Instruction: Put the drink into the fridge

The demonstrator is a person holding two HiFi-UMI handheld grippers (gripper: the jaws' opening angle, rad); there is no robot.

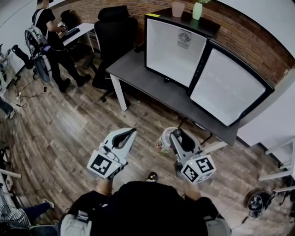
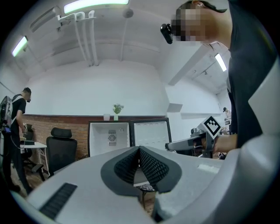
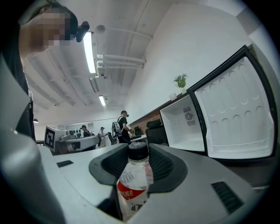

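Observation:
The drink, a clear bottle (image 3: pixel 132 183) with a black cap and a red and white label, stands between the jaws of my right gripper (image 3: pixel 138 154), which is shut on it. In the head view the bottle (image 1: pixel 163 141) sits at that gripper's (image 1: pixel 174 134) tip, just short of the table's front edge. The small fridge (image 1: pixel 174 51) stands on the dark table (image 1: pixel 152 87) with its door (image 1: pixel 227 87) swung wide open to the right and its white inside bare. My left gripper (image 1: pixel 125 133) hovers left of the right one, its jaws (image 2: pixel 139 150) shut on nothing.
A black office chair (image 1: pixel 113 32) stands left of the table. A person (image 1: pixel 53 39) with a backpack works at a white desk at the back left. Two vases (image 1: pixel 186 9) sit on top of the fridge. A brick wall runs behind, and white furniture (image 1: pixel 276 152) stands at the right.

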